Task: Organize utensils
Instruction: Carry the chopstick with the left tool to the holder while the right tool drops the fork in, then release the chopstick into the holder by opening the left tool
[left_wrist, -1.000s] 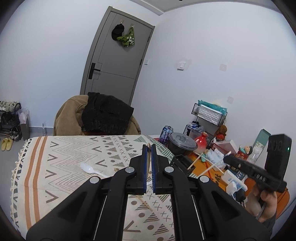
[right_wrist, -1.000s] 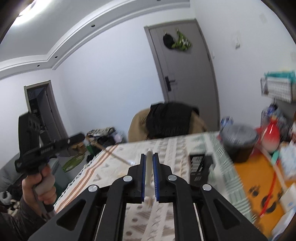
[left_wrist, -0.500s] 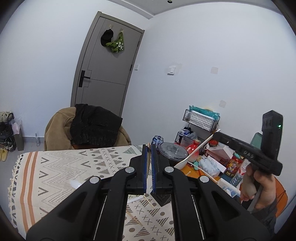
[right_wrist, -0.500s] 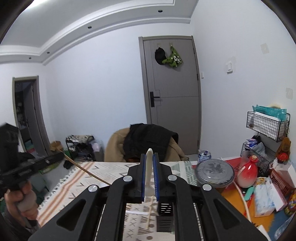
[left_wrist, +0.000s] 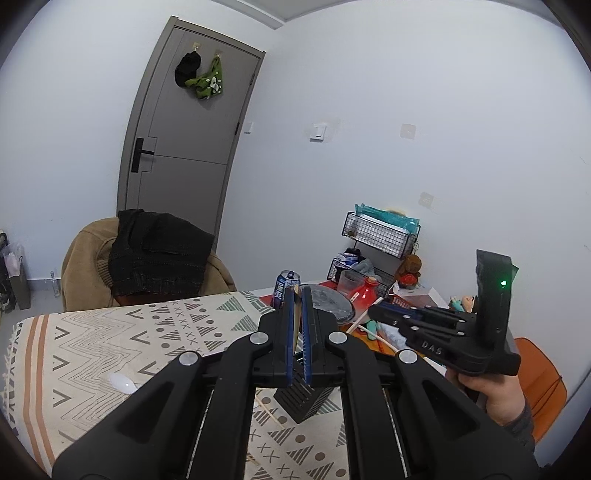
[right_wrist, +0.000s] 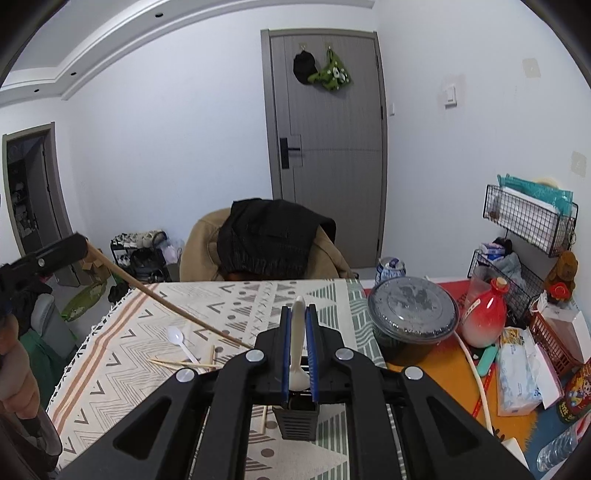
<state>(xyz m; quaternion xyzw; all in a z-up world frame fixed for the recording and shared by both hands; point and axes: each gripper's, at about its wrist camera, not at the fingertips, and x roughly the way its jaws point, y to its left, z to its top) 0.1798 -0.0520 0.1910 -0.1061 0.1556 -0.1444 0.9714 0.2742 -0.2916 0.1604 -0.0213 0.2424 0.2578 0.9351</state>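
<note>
The holder (right_wrist: 297, 419) stands on the cloth directly below the right gripper (right_wrist: 298, 347), whose jaws are clamped on a white spoon (right_wrist: 297, 343) (long axis along the fingers). The left gripper (left_wrist: 298, 339), pinching a chopstick (right_wrist: 166, 302), sits farther off.

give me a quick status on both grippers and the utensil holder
Left gripper shut on a chopstick. Right gripper shut on a white spoon, over the black holder. Loose spoon and chopsticks on the cloth; nothing blocking.
</note>
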